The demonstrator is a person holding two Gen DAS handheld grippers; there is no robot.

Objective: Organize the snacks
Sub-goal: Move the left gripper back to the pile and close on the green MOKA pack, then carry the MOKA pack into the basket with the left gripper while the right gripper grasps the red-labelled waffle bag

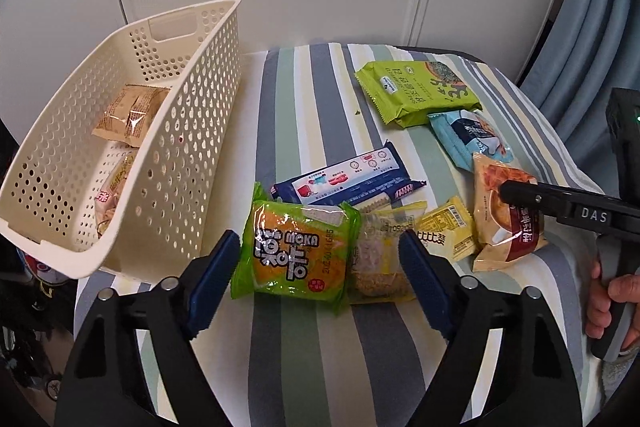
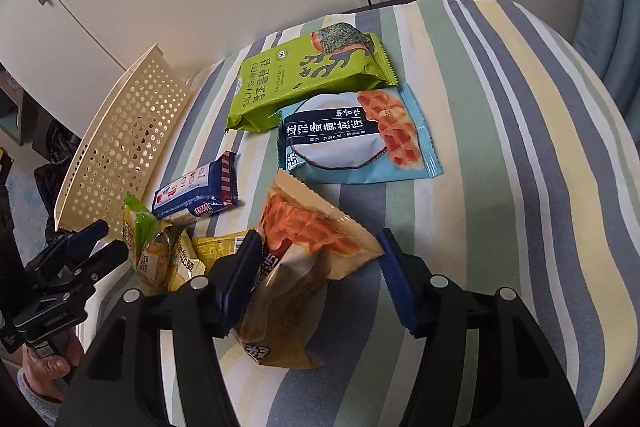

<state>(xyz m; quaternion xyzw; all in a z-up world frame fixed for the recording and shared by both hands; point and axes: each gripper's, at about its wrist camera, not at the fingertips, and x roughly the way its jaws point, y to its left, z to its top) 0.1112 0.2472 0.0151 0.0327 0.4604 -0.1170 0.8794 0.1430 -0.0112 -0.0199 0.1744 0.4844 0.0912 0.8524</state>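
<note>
Several snack packets lie on a striped cloth [image 1: 304,347]. My left gripper [image 1: 320,251] is open, its blue pads on either side of a green MOKA packet [image 1: 296,251] and a clear yellow packet [image 1: 380,259]. My right gripper [image 2: 320,251] is open around a tan packet with orange print [image 2: 308,239], and its left pad touches that packet. In the left wrist view one black finger of the right gripper [image 1: 520,195] lies across the tan packet [image 1: 504,227]. A cream perforated basket [image 1: 192,131] at the left holds a brown packet [image 1: 132,111] and another below it.
A dark blue packet [image 1: 344,183], a small yellow packet [image 1: 448,227], a green seaweed packet [image 2: 304,79] and a light blue packet [image 2: 352,135] lie further back. White cabinet doors stand behind. A blue curtain hangs at the right. A hand [image 1: 612,299] holds the right gripper's handle.
</note>
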